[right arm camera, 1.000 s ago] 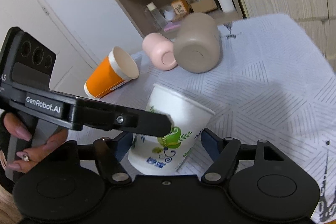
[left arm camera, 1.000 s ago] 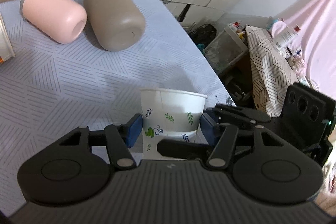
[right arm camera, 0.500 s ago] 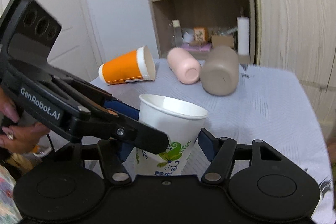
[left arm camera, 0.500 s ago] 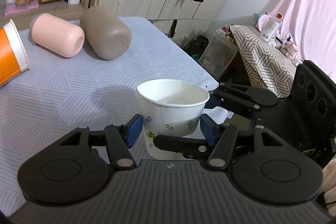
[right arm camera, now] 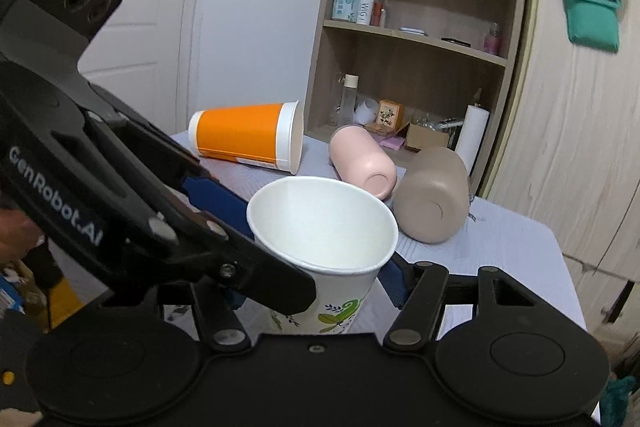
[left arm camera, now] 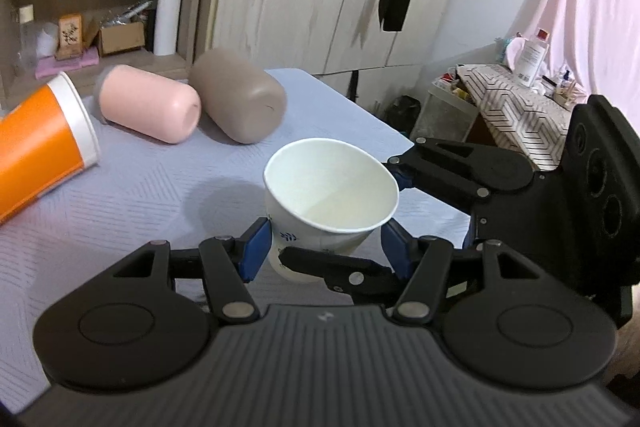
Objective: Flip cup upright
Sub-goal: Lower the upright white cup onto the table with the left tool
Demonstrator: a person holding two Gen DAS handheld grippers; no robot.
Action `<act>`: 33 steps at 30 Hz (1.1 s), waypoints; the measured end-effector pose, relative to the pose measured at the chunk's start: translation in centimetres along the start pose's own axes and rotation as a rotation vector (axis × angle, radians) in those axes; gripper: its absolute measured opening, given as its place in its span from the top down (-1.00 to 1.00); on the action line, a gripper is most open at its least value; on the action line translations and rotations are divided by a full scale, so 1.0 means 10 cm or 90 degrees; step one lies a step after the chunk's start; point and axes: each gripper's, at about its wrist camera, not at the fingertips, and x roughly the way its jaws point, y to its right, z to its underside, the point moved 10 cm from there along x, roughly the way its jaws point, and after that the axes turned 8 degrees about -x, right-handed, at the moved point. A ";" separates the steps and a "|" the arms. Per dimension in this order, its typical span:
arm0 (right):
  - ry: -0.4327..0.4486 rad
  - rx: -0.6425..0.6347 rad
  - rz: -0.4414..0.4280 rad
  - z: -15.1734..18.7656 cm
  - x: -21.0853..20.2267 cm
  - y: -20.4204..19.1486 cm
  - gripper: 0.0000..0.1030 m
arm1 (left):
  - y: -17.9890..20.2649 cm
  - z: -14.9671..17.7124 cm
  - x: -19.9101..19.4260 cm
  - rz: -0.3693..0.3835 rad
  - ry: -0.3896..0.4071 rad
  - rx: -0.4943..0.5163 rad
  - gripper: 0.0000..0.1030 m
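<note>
A white paper cup with leaf print [left arm camera: 332, 195] [right arm camera: 324, 239] is mouth up and tilted toward the cameras, held above the grey-blue tablecloth [left arm camera: 140, 187]. My left gripper [left arm camera: 326, 247] has its blue pads against the cup's lower sides. My right gripper [right arm camera: 316, 283] also clamps the cup from both sides. Each gripper's body shows in the other view, crossing in front of the cup's lower part. The cup's base is hidden.
An orange paper cup [left arm camera: 36, 155] [right arm camera: 248, 137], a pink tumbler [left arm camera: 150, 107] [right arm camera: 362, 163] and a taupe tumbler [left arm camera: 238, 103] [right arm camera: 434, 201] lie on their sides at the table's far end. A shelf [right arm camera: 412, 39] stands behind; a cluttered side table [left arm camera: 516, 107] stands right.
The cup, held by both grippers, has been lifted and tipped so its open mouth faces the cameras. Both wrists pitched upward; more of the room shows.
</note>
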 end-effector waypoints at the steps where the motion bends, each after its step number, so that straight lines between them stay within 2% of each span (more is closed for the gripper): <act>1: 0.004 -0.004 0.001 -0.01 0.03 0.00 -0.32 | -0.02 -0.02 0.00 -0.002 0.004 0.000 -0.15; 8: 0.045 0.022 -0.017 -0.13 0.23 0.14 -0.32 | -0.18 -0.22 0.05 -0.021 0.031 -0.006 -0.15; 17: 0.009 0.053 -0.021 -0.06 0.45 0.24 -0.34 | -0.29 -0.25 0.27 -0.021 0.022 -0.039 -0.15; 25: 0.006 0.021 -0.012 -0.03 0.46 0.21 -0.35 | -0.30 -0.23 0.28 -0.025 0.028 -0.038 -0.15; 27: 0.005 0.016 -0.009 -0.03 0.46 0.20 -0.36 | -0.30 -0.22 0.28 -0.036 0.029 -0.042 -0.21; 33: 0.002 0.012 0.014 0.04 0.39 0.19 -0.60 | -0.32 -0.14 0.23 -0.054 0.033 -0.067 -0.25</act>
